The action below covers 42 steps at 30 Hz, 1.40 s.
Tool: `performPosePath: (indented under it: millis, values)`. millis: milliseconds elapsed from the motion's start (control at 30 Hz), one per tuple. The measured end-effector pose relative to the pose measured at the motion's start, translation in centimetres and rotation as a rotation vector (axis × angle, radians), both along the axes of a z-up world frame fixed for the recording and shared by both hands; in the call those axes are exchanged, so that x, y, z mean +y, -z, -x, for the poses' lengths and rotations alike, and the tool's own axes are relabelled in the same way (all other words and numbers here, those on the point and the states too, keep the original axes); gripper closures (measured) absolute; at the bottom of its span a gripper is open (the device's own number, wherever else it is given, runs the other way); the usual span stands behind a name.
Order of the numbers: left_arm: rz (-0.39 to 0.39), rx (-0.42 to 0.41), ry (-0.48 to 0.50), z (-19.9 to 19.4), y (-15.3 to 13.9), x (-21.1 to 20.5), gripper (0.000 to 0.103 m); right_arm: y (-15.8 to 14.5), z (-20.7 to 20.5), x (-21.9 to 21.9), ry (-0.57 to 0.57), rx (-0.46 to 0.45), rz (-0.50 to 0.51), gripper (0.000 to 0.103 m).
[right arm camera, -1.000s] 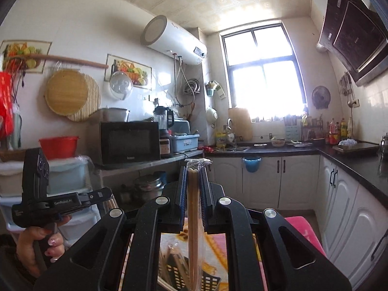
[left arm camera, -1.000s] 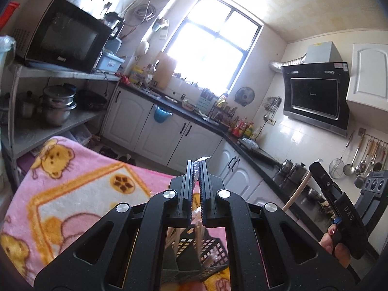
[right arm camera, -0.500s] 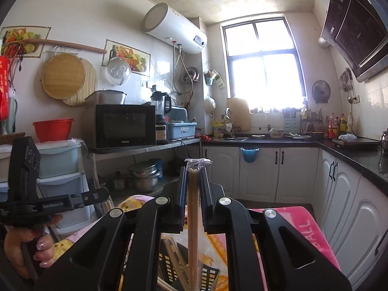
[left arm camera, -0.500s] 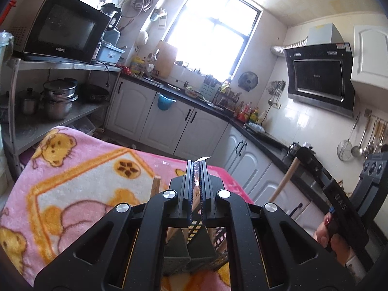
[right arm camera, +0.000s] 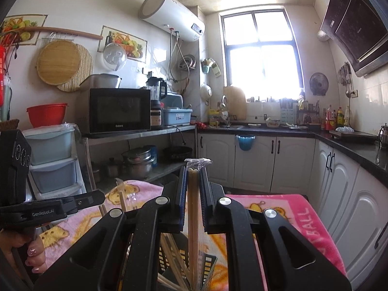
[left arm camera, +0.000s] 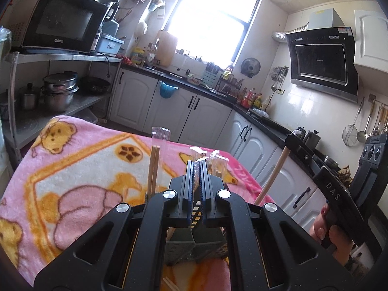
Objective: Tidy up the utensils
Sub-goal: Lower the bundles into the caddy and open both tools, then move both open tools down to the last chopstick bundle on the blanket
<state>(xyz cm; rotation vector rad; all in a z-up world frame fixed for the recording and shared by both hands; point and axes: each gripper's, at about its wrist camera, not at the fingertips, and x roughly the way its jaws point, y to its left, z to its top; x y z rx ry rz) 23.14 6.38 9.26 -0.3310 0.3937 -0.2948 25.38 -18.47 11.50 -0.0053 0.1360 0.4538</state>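
My left gripper (left arm camera: 196,164) is shut on a thin pair of chopsticks in clear plastic wrap, just above a dark slotted utensil basket (left arm camera: 208,242). More wrapped chopsticks (left arm camera: 154,167) stand upright in the basket. My right gripper (right arm camera: 193,169) is shut on a wrapped pair of wooden chopsticks (right arm camera: 193,208), whose lower end reaches down into the basket (right arm camera: 208,264) among other sticks. In the left wrist view the right gripper (left arm camera: 289,141) appears at the right, held by a hand, with its chopsticks (left arm camera: 274,174) slanting down. The left gripper (right arm camera: 98,196) shows at the left of the right wrist view.
The basket stands on a pink bear-print blanket (left arm camera: 84,169) over a table. Beyond it are white kitchen cabinets (right arm camera: 254,162), a metal shelf with pots (left arm camera: 58,92) and a microwave (right arm camera: 118,109), and a black counter (right arm camera: 351,145) at the right.
Both grippers have sunk toward the basket with their chopsticks. The blanket and the chopsticks standing in the basket have risen into view. Both grips stayed shut.
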Motion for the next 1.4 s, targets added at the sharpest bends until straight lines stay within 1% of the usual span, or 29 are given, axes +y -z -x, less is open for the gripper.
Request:
performPosePath:
  millis: [100,200,233,333,433,500,533,567,600,633,667,800,967,1000,1167,1400]
  values:
    - [-0.007,0.002,-0.002,0.1,0.2,-0.3,0.101,0.5,0.1,0.1,0.002,0.015,0.005,0.091]
    - [-0.008,0.004,-0.003,0.2,0.1,-0.4,0.101,0.8,0.0,0.0,-0.001,0.046,-0.001,0.082]
    - [-0.012,0.003,-0.004,0.2,0.2,-0.4,0.1,0.9,0.0,-0.1,-0.002,0.055,-0.003,0.077]
    - [-0.016,0.004,-0.01,0.5,0.2,-0.4,0.1,1.2,0.2,-0.1,-0.008,0.074,-0.004,0.072]
    - [-0.016,0.006,-0.014,0.6,0.2,-0.3,0.1,1.4,0.5,-0.2,-0.01,0.092,0.006,0.064]
    - [-0.017,0.009,-0.016,0.7,0.2,-0.2,0.097,1.7,0.9,-0.2,-0.007,0.106,0.014,0.06]
    - [-0.017,0.008,-0.015,0.7,0.2,-0.2,0.093,1.8,1.0,-0.3,-0.004,0.115,0.018,0.059]
    - [-0.019,0.007,-0.015,0.8,0.2,-0.2,0.086,1.9,1.1,-0.3,-0.001,0.121,0.02,0.057]
    - [-0.023,0.003,-0.019,1.0,0.1,-0.2,0.081,1.9,1.3,-0.4,0.002,0.132,0.021,0.056]
    - [-0.03,0.0,-0.022,1.2,0.1,-0.1,0.073,2.0,1.4,-0.4,0.003,0.143,0.021,0.054]
    - [-0.033,-0.001,-0.023,1.3,0.1,-0.1,0.069,2.2,1.6,-0.6,0.004,0.156,0.02,0.053]
    - [-0.041,-0.003,-0.027,1.8,0.1,0.0,0.058,2.4,2.2,-0.9,0.009,0.193,0.017,0.049]
    - [-0.044,0.002,-0.033,2.4,0.2,0.2,0.039,2.7,3.0,-1.5,0.014,0.221,0.014,0.045]
    - [-0.044,0.003,-0.036,2.6,0.3,0.2,0.037,2.7,3.1,-1.6,0.015,0.227,0.012,0.044]
    - [-0.048,0.004,-0.051,3.3,0.4,0.5,0.021,2.8,3.8,-2.2,0.019,0.243,0.005,0.043]
    - [-0.063,0.001,-0.075,4.7,0.5,1.0,0.012,2.9,4.8,-3.0,0.024,0.256,-0.007,0.041]
